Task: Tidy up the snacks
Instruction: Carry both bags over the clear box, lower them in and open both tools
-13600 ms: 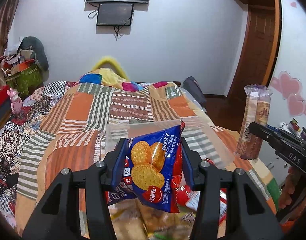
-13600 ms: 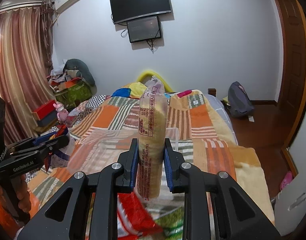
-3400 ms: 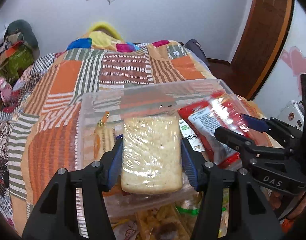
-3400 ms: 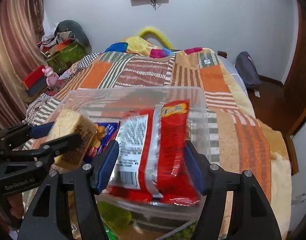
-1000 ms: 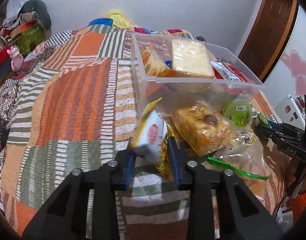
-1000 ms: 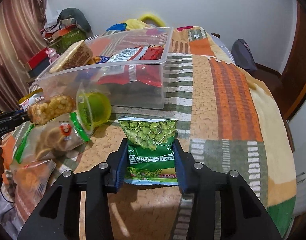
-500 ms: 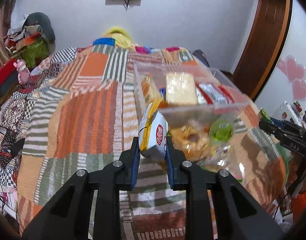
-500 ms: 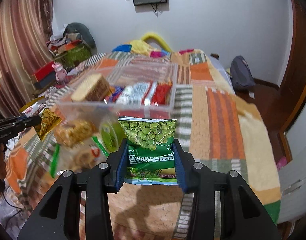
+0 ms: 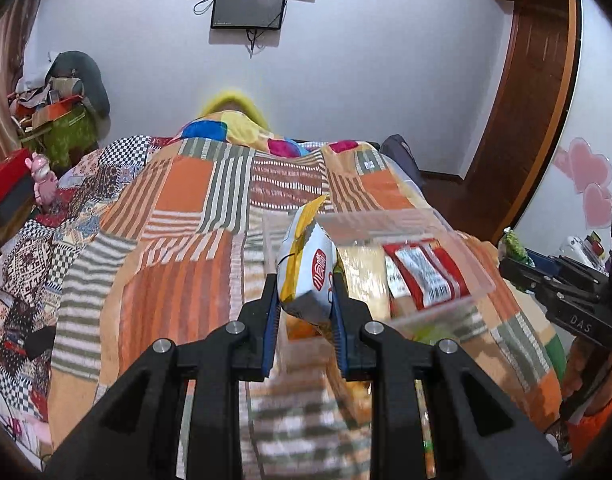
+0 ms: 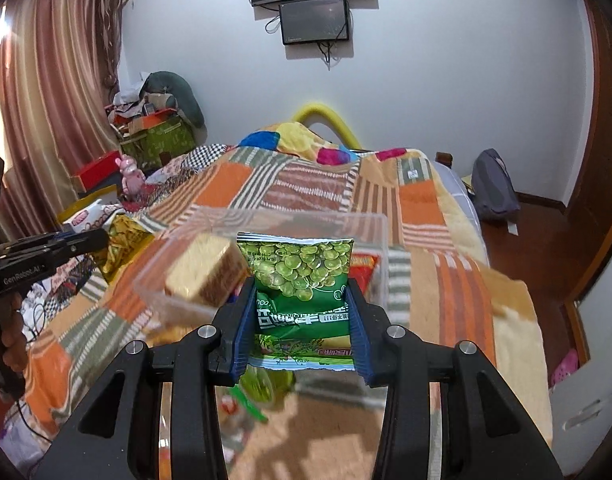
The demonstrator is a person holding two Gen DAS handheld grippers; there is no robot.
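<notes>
My left gripper (image 9: 305, 300) is shut on a white and yellow snack bag (image 9: 306, 276), held upright in the air just left of the clear plastic bin (image 9: 465, 264). Inside the bin lie a pale cake slab (image 9: 363, 276) and a red packet (image 9: 421, 272). In the right wrist view my right gripper (image 10: 302, 314) is shut on a green pea bag (image 10: 302, 276), raised in front of the bin (image 10: 369, 220), where the cake slab (image 10: 204, 270) shows through the wall. The left gripper (image 10: 78, 242) appears at the left with its bag (image 10: 94, 214).
The bin stands on a patchwork bedspread (image 9: 178, 240). Loose snacks lie blurred below the grippers, among them a green cup (image 10: 262, 384). A cluttered pile (image 10: 154, 128) sits by the curtain, a grey backpack (image 10: 493, 184) on the floor at the right.
Both grippers have risen with their bags, lifting them off the bedspread. The bin and loose snacks now sit lower in both views, and more of the wall shows.
</notes>
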